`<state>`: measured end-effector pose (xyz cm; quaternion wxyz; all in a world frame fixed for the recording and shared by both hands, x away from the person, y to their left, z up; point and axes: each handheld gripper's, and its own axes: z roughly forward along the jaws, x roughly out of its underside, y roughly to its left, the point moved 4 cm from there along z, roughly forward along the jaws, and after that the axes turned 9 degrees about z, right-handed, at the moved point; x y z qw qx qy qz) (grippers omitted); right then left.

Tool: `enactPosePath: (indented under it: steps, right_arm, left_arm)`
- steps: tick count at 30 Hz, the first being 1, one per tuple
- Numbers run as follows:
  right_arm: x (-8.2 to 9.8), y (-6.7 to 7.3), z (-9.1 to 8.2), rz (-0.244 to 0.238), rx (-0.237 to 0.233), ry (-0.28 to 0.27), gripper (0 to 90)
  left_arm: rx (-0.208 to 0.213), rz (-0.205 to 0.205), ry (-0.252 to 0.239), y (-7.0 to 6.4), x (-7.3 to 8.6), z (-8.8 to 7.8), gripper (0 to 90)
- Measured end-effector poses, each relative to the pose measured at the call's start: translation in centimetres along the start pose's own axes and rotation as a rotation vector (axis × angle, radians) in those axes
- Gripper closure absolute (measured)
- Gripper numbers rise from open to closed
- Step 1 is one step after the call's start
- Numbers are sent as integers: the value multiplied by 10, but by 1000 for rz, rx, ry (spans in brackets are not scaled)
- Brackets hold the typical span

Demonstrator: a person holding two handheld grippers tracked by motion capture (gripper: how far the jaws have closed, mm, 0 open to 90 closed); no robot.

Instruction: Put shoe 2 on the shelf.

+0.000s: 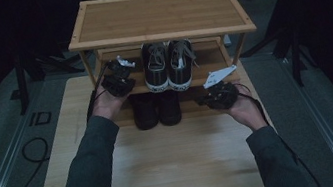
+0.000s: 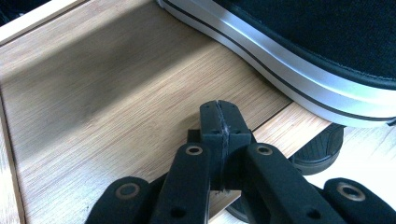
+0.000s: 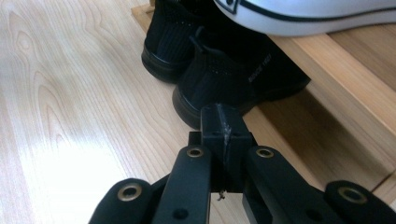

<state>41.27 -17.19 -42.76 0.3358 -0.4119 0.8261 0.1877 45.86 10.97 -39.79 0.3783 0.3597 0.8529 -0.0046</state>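
On the left, the left gripper [image 1: 118, 78] sat at the front corner of the rack's middle shelf [image 1: 209, 56], black links and a pale plate on top, cable trailing back along a grey sleeve. In the left gripper view its two black jaws were pressed flat together, nothing between them, poised over smooth, straight-grained bamboo. Just beyond them ran the thick white rubber sole of a sneaker, ringed by a thin black stripe, dark canvas above.

Moving to the middle, the bamboo shoe rack [image 1: 157, 16] stood on the pale wooden table [image 1: 176, 168], its top a framed rectangular panel carried on slim legs. The pair of dark canvas sneakers [image 1: 169, 65] rested side by side on the middle shelf, toes toward the person, white toe caps and pale laces showing. Below them, the pair of black knit shoes [image 1: 156, 109] stood together at the bottom level, matte and rounded, heels facing the person. In the right gripper view their ribbed, sock-like collars and chunky black soles were plain, with small lettering on one heel too small to read.

Over on the right, the right gripper [image 1: 216, 96] lay low beside the rack's front edge, a grey three-cornered plate on top. Its jaws were also closed tight on nothing, tips pointing at the nearer black heel, just short of it.
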Motion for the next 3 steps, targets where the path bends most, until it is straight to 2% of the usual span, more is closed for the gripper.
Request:
enactPosePath:
  steps: [3]
  right_arm:
    - [4, -2, -1, 10, 1, 4, 900]
  left_arm:
    - [1, -1, -1, 0, 0, 0, 900]
